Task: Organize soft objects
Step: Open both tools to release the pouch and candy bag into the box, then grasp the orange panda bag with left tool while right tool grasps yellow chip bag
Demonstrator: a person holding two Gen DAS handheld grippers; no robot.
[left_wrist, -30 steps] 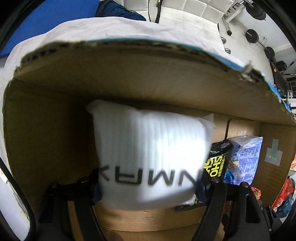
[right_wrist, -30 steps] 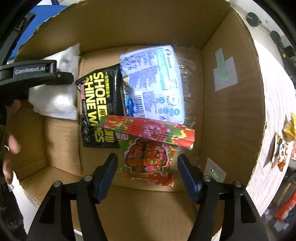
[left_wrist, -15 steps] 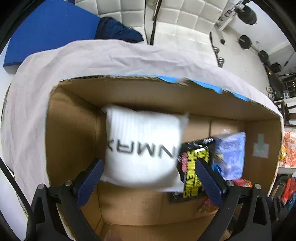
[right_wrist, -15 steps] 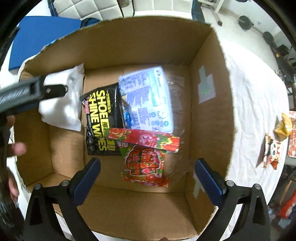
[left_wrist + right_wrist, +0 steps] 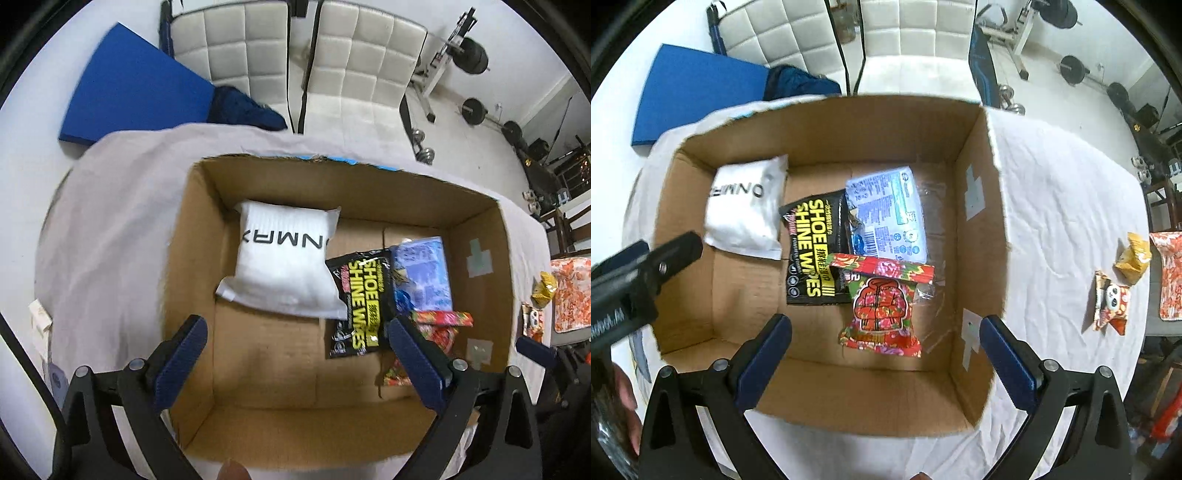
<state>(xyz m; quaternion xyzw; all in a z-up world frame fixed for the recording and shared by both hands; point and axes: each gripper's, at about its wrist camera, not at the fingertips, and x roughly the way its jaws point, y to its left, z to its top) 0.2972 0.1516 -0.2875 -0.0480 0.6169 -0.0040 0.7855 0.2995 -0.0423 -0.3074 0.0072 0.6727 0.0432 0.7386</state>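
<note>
I have both grippers above the cardboard box (image 5: 979,206), and each one has its jaws spread wide with nothing between them: the left gripper (image 5: 295,350) hangs over the box's left half, the right gripper (image 5: 884,349) over its near right part. Inside the box lie the white sock pack (image 5: 288,266) in the far left corner, the black shoe wipes pouch (image 5: 812,251) beside it, the blue tissue pack (image 5: 886,218) to the right of the pouch, and the red floral packet (image 5: 882,314) lying partly on both of them. Two small snack packets (image 5: 1112,302) wait on the cloth-covered surface (image 5: 1063,206) to the right of the box, well apart from it. I judge the main risk is the right gripper catching the box's right wall when it swings out toward those packets, which could drag or tip the light box. Also the two grippers are close over the box, so they could knock together. Free room in the box is the near left floor; the right side of the box is already crowded. The surface to the right of the box gives open space.
</note>
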